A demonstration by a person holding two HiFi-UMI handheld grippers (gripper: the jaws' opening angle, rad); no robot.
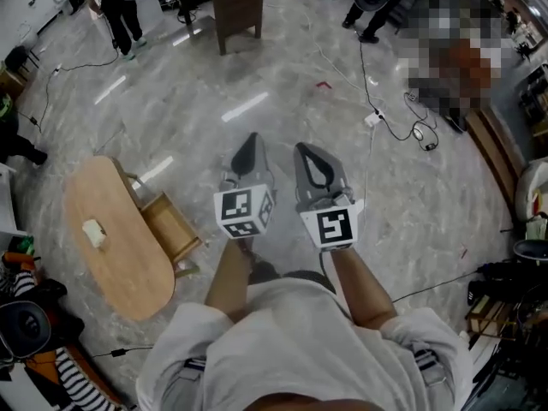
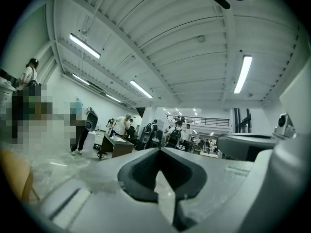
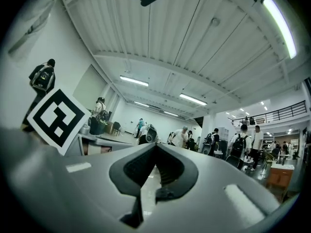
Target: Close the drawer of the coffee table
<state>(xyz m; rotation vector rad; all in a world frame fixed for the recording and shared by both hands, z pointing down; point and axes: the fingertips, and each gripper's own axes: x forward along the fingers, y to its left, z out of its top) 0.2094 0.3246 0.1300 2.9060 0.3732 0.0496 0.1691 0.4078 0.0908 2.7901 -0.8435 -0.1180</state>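
Head view: the table (image 1: pixel 120 242), an oval wooden top, stands on the marble floor (image 1: pixel 282 101) at the lower left. Its drawer (image 1: pixel 171 226) is pulled out from the side facing the person and stands open. A small white object (image 1: pixel 94 233) lies on the table top. The left gripper (image 1: pixel 251 138) and right gripper (image 1: pixel 302 150) are held side by side in front of the person, near each other, both pointing level across the floor toward the top of the picture. The drawer lies to the left of and behind both tips, well apart from them, nearer the left gripper; neither gripper points at it or touches it. Left gripper view: the fingers (image 2: pixel 107 181) are closed together tip to tip with nothing between them, only the hall and people standing beyond. Right gripper view: the fingers (image 3: pixel 87 188) are likewise closed together and empty. A dark desk (image 1: pixel 233 5) stands far ahead, and a cable (image 1: pixel 390 125) runs across the floor to the right of the grippers
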